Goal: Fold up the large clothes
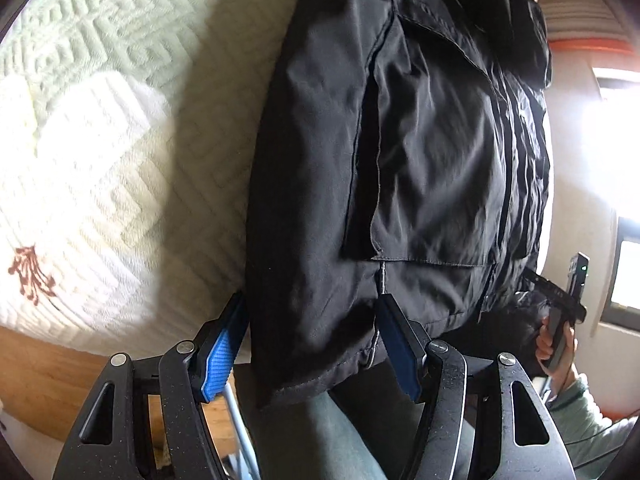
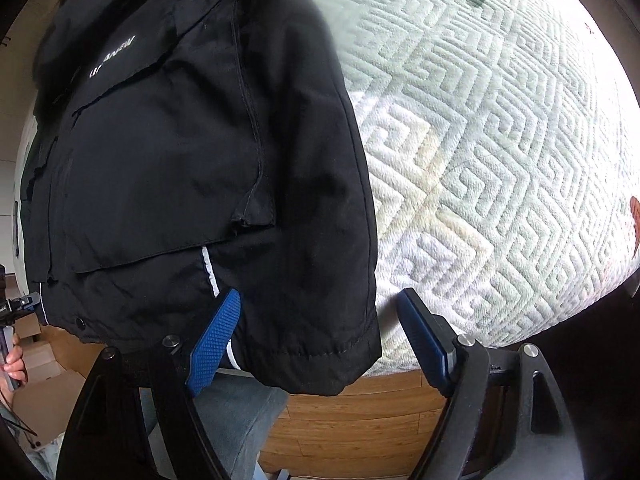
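Observation:
A black padded jacket [image 1: 420,152] lies front up on a bed, its hem at the near edge. In the left wrist view one sleeve [image 1: 308,208] runs down the jacket's left side, and its cuff hangs over the bed edge between the blue pads of my left gripper [image 1: 311,300], which is open around it. In the right wrist view the other sleeve [image 2: 312,200] ends between the pads of my right gripper [image 2: 319,294]. That gripper is open too, with a gap between the cuff and the right pad [image 2: 424,340].
The white-green quilted mattress [image 2: 500,140] extends beyond the jacket on both sides. Wooden floor [image 2: 360,420] lies below the bed edge. The person's jeans-clad legs [image 1: 340,432] stand against the bed. Cardboard boxes [image 2: 44,364] sit at the left, and a bright window [image 1: 624,128] is at the right.

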